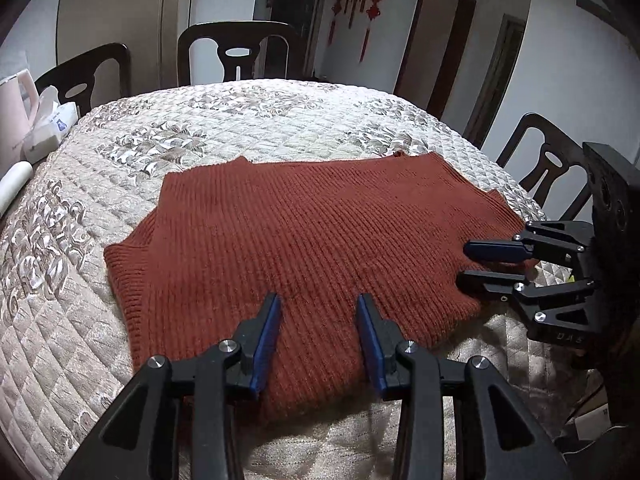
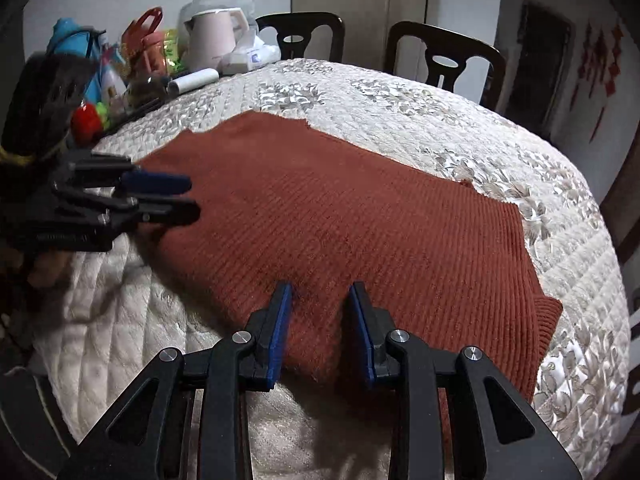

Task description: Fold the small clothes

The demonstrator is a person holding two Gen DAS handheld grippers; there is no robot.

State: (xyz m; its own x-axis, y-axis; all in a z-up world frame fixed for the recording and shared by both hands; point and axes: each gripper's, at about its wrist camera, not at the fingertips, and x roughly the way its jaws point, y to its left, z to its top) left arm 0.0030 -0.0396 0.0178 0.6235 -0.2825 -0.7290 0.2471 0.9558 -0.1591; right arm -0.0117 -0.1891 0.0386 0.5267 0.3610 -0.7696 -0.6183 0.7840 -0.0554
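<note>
Rust-red knit sweater (image 1: 304, 240) spread flat on the quilt-covered worktop (image 1: 240, 120), near its front edge. Left claw (image 1: 318, 300) over the near hem, jaws parted, empty. Right claw (image 2: 320, 288) likewise parted and empty above the sweater's edge. Only the right wrist view shows the clutter at the worktop's far side: pink kettle (image 2: 212, 40), bottles (image 2: 108, 76), white roll (image 2: 194, 80).

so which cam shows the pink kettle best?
Right wrist: the pink kettle shows whole, with lid, spout and handle, upright at the table's far edge. Left wrist catches only a cropped sliver at the frame's left border.
</note>
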